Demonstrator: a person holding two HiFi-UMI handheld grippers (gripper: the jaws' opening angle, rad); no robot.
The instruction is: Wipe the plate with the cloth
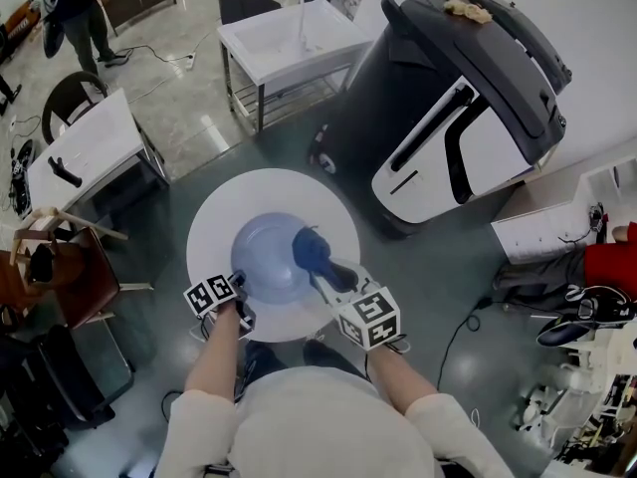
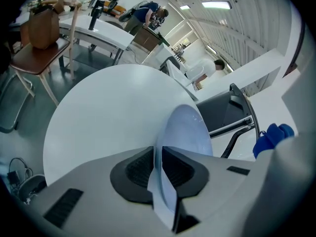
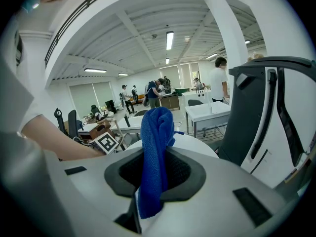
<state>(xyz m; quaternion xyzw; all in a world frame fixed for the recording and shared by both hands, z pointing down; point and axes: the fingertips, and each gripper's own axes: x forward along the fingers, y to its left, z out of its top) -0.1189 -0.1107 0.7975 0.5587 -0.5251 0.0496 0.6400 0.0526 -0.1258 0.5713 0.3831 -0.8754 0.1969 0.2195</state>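
Two hand-held grippers in play, both over a round white worktop [image 1: 214, 217]. Left hand-held gripper [image 1: 237, 285] is clamped on the near-left rim of a pale blue plate [image 1: 261, 257]; its own view shows the thin rim pinched between the dark pads, jaws nearly together. Plate sits around the middle of the worktop, a bit toward the near edge. Can't tell if it lies flat or is tipped up slightly.

Right hand-held gripper [image 1: 324, 273] is clamped on a bunched blue cloth [image 1: 312, 249]; in its own view the cloth stands up between the pads and hangs out below them. Cloth end rests on the right part of the plate, inside the rim. Right hand-held gripper comes in from the near-right edge of the worktop, left one from the near-left edge, marker cubes facing up on both.

Rest of the worktop is bare white. Big dark grey and white machine [image 1: 448, 118] stands on the floor just past the far-right edge. White table [image 1: 284, 33] farther back, brown chair [image 1: 70, 277] off the left edge, a person [image 1: 75, 8] standing at top left.
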